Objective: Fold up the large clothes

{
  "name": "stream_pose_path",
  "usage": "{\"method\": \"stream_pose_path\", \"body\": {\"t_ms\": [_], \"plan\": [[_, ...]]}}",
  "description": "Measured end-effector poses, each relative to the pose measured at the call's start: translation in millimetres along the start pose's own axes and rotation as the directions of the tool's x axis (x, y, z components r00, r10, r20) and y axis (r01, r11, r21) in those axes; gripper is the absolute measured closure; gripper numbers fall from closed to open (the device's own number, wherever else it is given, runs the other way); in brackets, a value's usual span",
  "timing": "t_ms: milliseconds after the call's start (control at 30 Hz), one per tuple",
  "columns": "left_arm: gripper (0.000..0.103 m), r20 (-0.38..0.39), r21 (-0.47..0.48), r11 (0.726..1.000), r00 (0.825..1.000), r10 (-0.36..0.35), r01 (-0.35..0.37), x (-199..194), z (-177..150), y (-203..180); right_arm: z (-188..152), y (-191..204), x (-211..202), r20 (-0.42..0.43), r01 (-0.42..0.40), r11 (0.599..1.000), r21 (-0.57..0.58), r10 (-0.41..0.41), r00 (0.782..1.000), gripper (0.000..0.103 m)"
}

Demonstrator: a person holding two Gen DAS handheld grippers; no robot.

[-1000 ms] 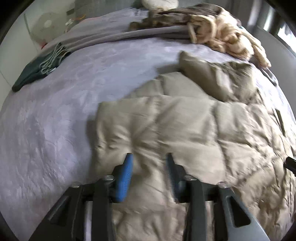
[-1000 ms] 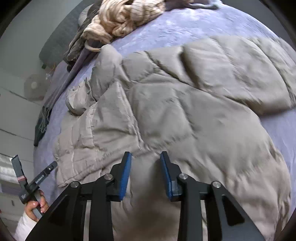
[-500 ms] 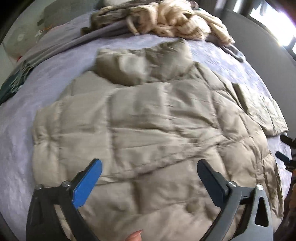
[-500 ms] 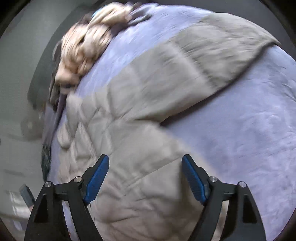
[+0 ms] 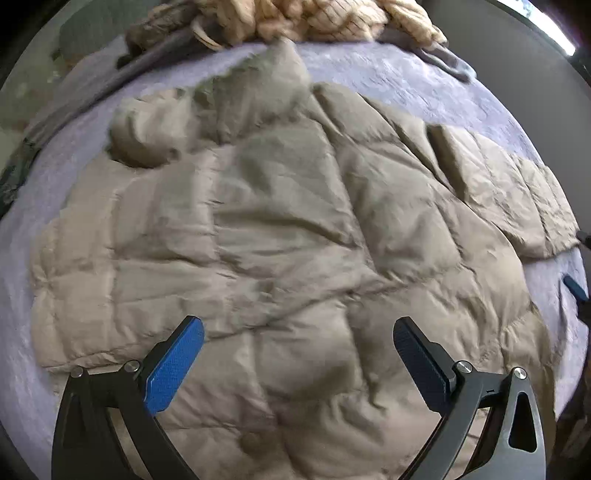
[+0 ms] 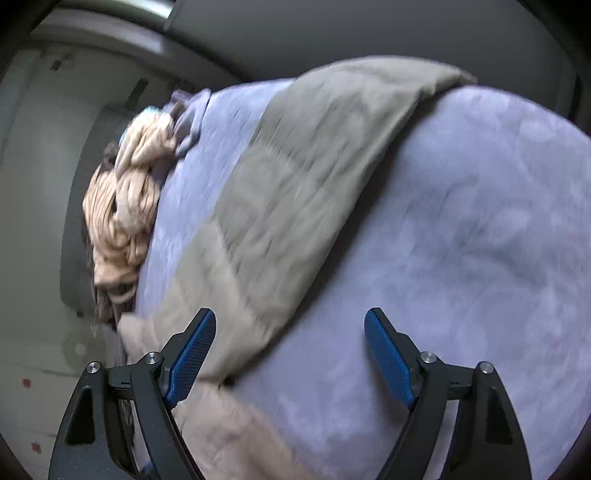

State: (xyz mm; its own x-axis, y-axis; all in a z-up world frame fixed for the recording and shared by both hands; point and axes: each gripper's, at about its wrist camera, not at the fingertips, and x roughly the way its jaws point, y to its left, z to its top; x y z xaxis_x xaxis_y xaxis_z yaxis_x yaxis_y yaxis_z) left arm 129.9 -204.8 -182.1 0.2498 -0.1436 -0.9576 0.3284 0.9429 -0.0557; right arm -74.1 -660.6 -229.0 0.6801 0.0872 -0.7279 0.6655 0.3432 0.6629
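A beige quilted puffer jacket lies spread on a lilac bed cover. Its hood is bunched at the far side and one sleeve stretches out to the right. My left gripper hovers over the jacket's near part, jaws wide open, nothing between the blue pads. In the right wrist view the sleeve runs diagonally across the cover. My right gripper is open above the sleeve's lower edge and the bare cover, holding nothing. A blue fingertip of the right gripper shows at the left wrist view's right edge.
A heap of cream knitted clothing and dark garments lies at the bed's far end, also in the right wrist view as the cream heap. A grey wall runs beyond the bed. Lilac cover shows to the right of the sleeve.
Both grippers went from nearly shut over the jacket to wide open. The left one slid right across the jacket's body. The right one swung and rolled out toward the sleeve and cover.
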Motion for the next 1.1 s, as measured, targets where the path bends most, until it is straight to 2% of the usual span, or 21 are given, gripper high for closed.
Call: {"method": "stream_pose_path", "body": {"t_ms": [67,300,500,567,667,733,833,867,900,1000,1100], "plan": [[0.000,-0.006,0.000,1.000,1.000,0.002,-0.002,1,-1,-6,13,-9,3,0.004,-0.017,0.999,0.041,0.016,1.000,0.018],[0.000,-0.003,-0.015,1.000,1.000,-0.004,0.004,-3,2,-21,62,-26,20,0.021,-0.179,0.965,0.191,0.178,0.984,0.018],[0.000,0.013,-0.035,0.999,1.000,0.003,-0.002,-8,11,-25,86,-19,34,0.024,-0.340,0.900,0.273,0.347,0.937,0.018],[0.000,0.021,-0.052,0.999,1.000,0.007,-0.006,-10,11,-23,89,-16,36,0.004,-0.347,0.896,0.277,0.360,0.933,0.018],[0.000,0.038,-0.081,0.997,0.999,0.012,-0.009,-15,11,-16,95,-7,42,-0.041,-0.323,0.906,0.274,0.347,0.937,0.018],[0.000,0.046,-0.097,0.995,0.999,0.013,-0.009,-18,10,-6,97,-3,43,-0.054,-0.317,0.907,0.277,0.345,0.937,0.021],[0.000,0.059,-0.120,0.993,0.998,0.023,-0.016,-21,7,8,97,8,45,-0.083,-0.285,0.926,0.249,0.314,0.946,0.052],[0.000,0.063,-0.127,0.992,0.998,0.026,-0.018,-22,7,13,96,17,47,-0.097,-0.273,0.936,0.222,0.300,0.949,0.074],[0.000,0.068,-0.136,0.991,0.997,0.027,-0.018,-23,5,19,94,25,47,-0.103,-0.262,0.945,0.194,0.285,0.953,0.091],[0.000,0.081,-0.156,0.987,0.996,0.036,-0.023,-26,0,35,82,67,41,-0.108,-0.247,0.968,0.045,0.251,0.962,0.093],[0.000,0.092,-0.167,0.986,0.995,0.035,-0.019,-27,-4,54,58,121,36,-0.134,-0.244,0.957,-0.155,0.225,0.965,0.093]]}}
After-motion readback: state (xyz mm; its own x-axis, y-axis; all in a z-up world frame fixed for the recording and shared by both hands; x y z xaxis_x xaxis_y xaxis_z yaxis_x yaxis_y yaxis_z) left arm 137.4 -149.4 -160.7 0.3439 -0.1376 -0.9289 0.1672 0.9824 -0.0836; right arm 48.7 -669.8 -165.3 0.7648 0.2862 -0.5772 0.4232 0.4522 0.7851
